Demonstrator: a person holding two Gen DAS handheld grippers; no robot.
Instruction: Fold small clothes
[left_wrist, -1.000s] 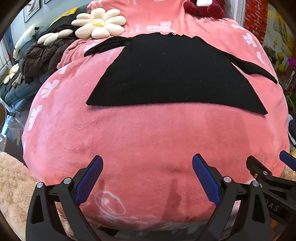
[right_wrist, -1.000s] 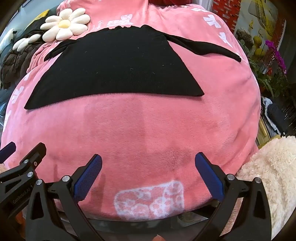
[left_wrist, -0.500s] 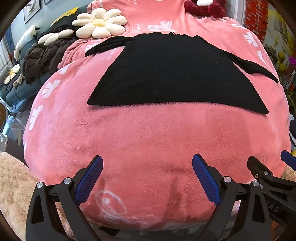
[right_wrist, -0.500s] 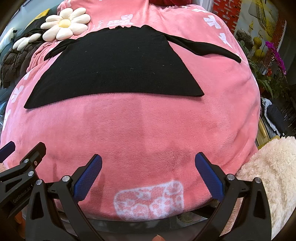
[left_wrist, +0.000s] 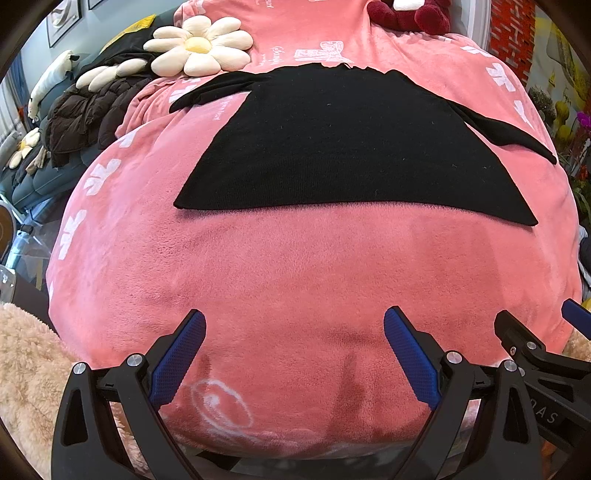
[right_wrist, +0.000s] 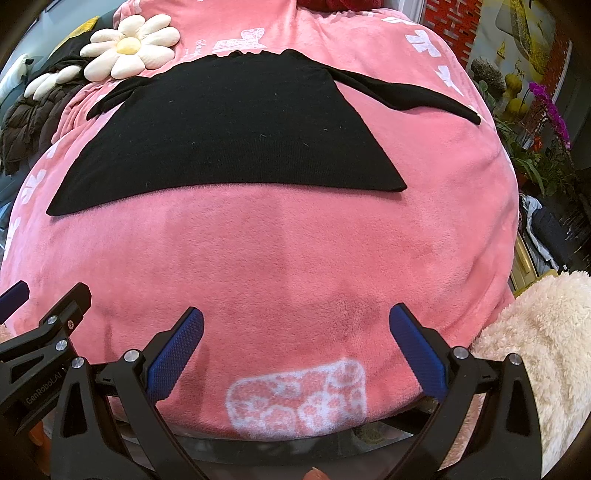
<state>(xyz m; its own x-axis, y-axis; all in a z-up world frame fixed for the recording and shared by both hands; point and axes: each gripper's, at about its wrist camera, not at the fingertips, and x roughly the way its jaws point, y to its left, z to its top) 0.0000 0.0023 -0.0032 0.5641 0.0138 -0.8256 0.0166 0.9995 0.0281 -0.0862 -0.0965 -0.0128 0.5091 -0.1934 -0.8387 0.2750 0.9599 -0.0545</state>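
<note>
A black long-sleeved top (left_wrist: 343, 147) lies flat on a pink fleece blanket (left_wrist: 295, 273), hem toward me, both sleeves spread out to the sides. It also shows in the right wrist view (right_wrist: 229, 136). My left gripper (left_wrist: 293, 325) is open and empty, low over the blanket's near edge, well short of the hem. My right gripper (right_wrist: 295, 325) is open and empty, beside it to the right. Each gripper shows at the edge of the other's view.
A daisy-shaped cushion (left_wrist: 199, 48) and a dark brown puffer jacket (left_wrist: 85, 114) lie at the far left. A red plush toy (left_wrist: 410, 14) sits at the far end. Fluffy cream fabric (right_wrist: 546, 354) lies at the right; potted flowers (right_wrist: 546, 110) stand beyond.
Both grippers have crept slightly forward and to the left; the top sits a touch lower in the views. Both stay open.
</note>
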